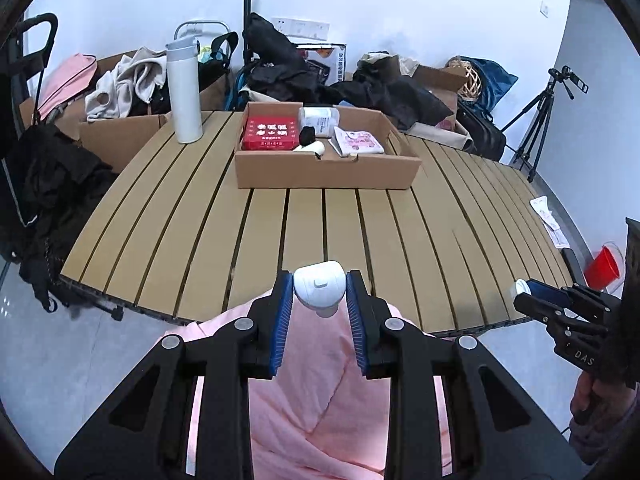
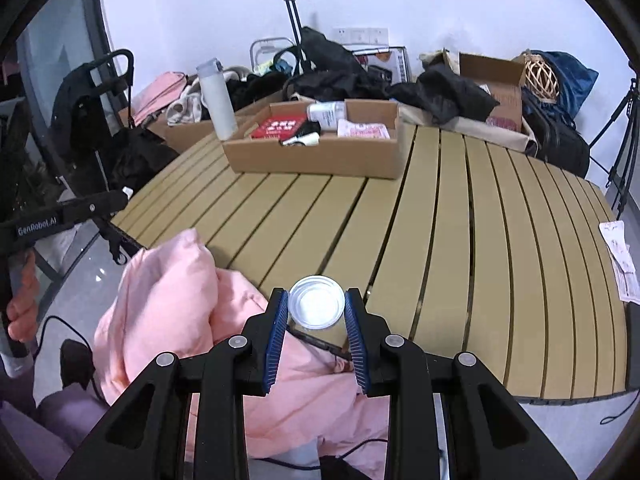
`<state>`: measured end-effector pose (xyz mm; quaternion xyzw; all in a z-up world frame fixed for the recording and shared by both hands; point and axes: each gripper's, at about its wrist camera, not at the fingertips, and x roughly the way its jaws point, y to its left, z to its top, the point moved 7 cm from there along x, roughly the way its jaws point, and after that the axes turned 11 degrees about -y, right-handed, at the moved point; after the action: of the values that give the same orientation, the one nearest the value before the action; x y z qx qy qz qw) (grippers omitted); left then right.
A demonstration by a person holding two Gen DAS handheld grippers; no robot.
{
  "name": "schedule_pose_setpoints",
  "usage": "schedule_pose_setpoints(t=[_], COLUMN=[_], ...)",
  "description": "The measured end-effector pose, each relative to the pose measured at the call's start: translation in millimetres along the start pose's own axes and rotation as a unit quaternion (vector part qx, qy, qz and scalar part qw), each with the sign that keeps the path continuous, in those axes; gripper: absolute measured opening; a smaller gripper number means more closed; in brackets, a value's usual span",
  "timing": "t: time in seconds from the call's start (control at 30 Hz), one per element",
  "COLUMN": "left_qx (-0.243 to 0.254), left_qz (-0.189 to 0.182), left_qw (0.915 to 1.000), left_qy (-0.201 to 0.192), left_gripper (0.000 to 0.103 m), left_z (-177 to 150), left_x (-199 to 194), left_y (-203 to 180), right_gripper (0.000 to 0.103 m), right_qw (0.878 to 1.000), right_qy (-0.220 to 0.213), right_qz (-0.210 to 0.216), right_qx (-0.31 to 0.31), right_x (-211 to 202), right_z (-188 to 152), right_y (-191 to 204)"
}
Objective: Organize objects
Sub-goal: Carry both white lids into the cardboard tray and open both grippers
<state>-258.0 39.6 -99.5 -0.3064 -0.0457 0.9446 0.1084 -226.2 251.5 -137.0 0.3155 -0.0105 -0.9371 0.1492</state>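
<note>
My left gripper (image 1: 319, 294) is shut on a small white rounded case (image 1: 319, 287), held above the near edge of the slatted table (image 1: 256, 232). My right gripper (image 2: 316, 307) is shut on a clear round container with a white lid (image 2: 316, 306), also over the table's near edge. It shows from the side in the left wrist view (image 1: 524, 288). An open cardboard box (image 1: 326, 170) sits at the far middle of the table, holding a red packet (image 1: 271, 133), a white jar (image 1: 319, 120), a pink pouch (image 1: 360, 142) and a small black-and-white item (image 1: 309, 142).
A tall white bottle (image 1: 183, 90) stands left of the box. Pink cloth (image 2: 168, 300) lies below the grippers at the table's near edge. Bags, clothes and cartons crowd the floor behind the table. A tripod (image 1: 538, 120) and a red cup (image 1: 603, 268) are at the right.
</note>
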Motion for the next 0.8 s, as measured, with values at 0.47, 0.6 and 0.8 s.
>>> schedule_pose_setpoints(t=[0.47, 0.6, 0.8], left_qx=[0.027, 0.030, 0.018], left_qz=[-0.082, -0.088, -0.080], left_qw=[0.9951, 0.9938, 0.9923], left_qy=[0.049, 0.061, 0.093], left_gripper=[0.024, 0.024, 0.024], left_z=[122.9, 163.6, 205.5], left_x=[21.9, 52.6, 133.3], left_y=[-6.7, -15.9, -13.9], right_gripper=[0.032, 0.032, 0.032], right_qw=[0.991, 0.988, 0.985], right_qy=[0.028, 0.052, 0.077], right_qz=[0.116, 0.141, 0.155], right_qx=[-0.056, -0.044, -0.010], right_x=[-10.2, 15.6, 91.3], right_z=[126.0, 170.1, 220.4], right_y=[-13.8, -20.8, -44.6])
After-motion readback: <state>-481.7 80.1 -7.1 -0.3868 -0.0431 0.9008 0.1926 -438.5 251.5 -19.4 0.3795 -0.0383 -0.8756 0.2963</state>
